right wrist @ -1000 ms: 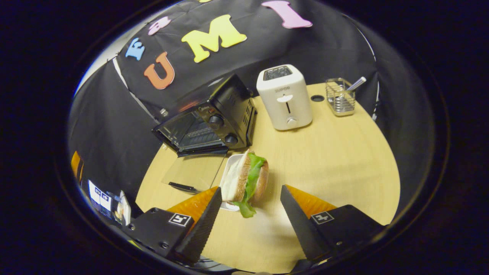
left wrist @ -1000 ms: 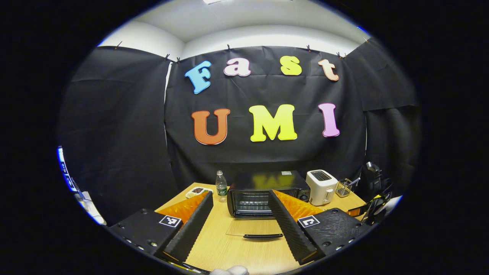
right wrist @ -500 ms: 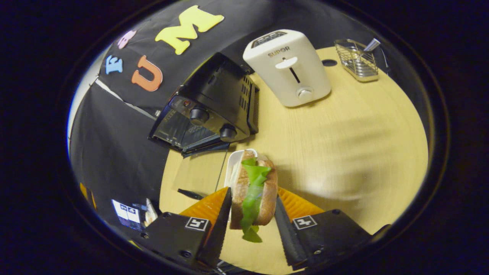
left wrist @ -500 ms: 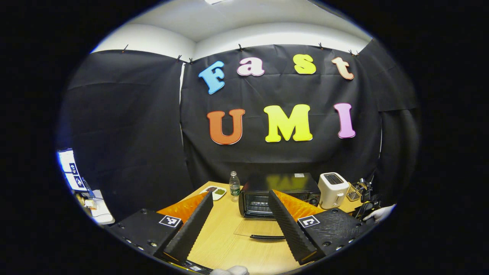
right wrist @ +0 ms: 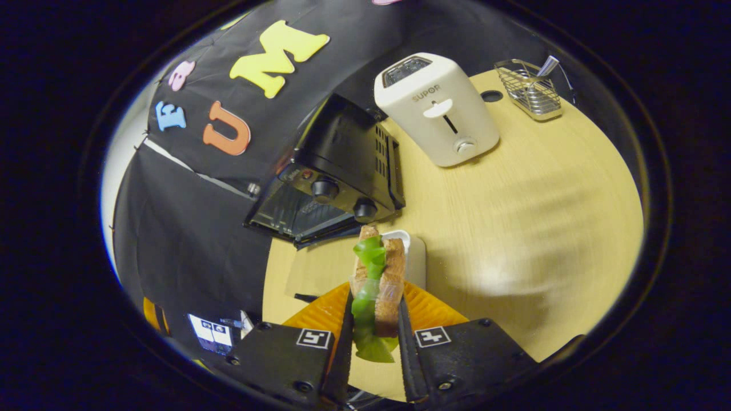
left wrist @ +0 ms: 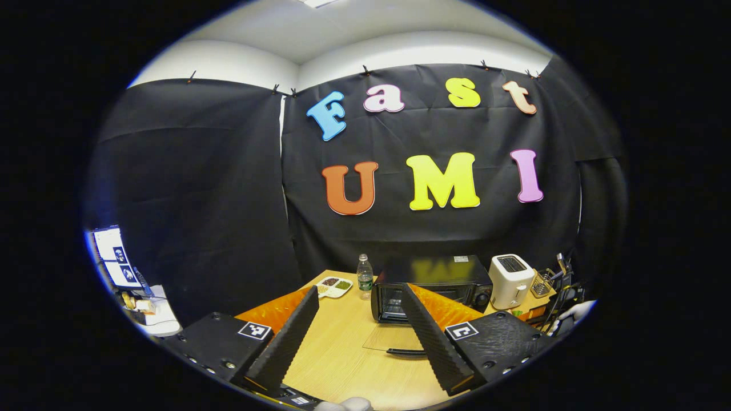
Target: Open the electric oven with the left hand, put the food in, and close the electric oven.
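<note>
Right gripper (right wrist: 374, 319) fingers clamp the sandwich (right wrist: 377, 285) — left gripper (left wrist: 360, 325) fingers apart.

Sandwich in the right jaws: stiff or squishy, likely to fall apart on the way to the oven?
Probably squishy: the sandwich looks narrowed where the right gripper clamps its bread sides. The lettuce hangs loose below the jaws, so it is floppy and could slip out. Likely light, since a side pinch alone carries it above the table.
</note>
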A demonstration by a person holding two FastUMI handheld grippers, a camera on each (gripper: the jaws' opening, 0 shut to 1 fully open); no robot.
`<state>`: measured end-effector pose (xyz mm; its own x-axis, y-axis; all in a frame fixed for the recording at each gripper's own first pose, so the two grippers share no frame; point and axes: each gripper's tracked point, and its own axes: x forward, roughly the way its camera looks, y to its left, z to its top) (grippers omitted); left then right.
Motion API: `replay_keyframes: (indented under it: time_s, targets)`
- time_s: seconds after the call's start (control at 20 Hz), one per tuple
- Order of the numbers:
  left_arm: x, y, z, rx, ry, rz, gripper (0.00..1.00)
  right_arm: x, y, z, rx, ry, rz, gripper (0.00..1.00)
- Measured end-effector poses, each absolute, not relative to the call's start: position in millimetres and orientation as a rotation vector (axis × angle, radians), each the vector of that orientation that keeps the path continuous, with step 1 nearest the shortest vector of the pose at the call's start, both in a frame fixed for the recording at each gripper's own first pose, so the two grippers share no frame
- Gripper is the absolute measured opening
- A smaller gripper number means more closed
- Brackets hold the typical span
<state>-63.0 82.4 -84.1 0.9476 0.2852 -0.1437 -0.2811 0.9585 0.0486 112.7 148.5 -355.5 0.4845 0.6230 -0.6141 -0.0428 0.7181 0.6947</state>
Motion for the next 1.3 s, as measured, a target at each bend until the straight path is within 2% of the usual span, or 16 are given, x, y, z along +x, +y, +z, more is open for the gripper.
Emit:
replay_keyframes:
  time_s: [0.2, 0.4, 0.55, 0.7, 0.95, 1.3]
  targets:
    - [-66.0, 87.2, -96.8, 0.022, 0.162, 0.225, 0.95, 110.6, 166.7, -321.7, 0.740, 0.889, 0.386, 0.40]
    - [-65.9, 92.3, -109.7, 0.001, 0.170, 0.103, 0.96, 94.1, 208.1, -293.8, 0.856, 0.751, 0.284, 0.40]
    - [-64.7, 94.9, -122.5, -0.019, 0.177, -0.017, 0.96, 89.1, 243.1, -285.3, 0.961, 0.619, 0.182, 0.40]
    - [-69.6, 104.6, -129.3, -0.017, 0.190, -0.102, 0.97, 91.3, 290.3, -292.8, 1.029, 0.558, 0.128, 0.40]
    - [-74.2, 132.5, -132.3, -0.021, 0.200, -0.135, 0.96, 140.9, 349.1, -318.0, 1.080, 0.517, 0.066, 0.40]
    - [-72.6, 157.7, -146.3, 0.006, 0.246, -0.141, 0.96, 219.8, 389.1, -349.7, 1.117, 0.498, -0.010, 0.40]
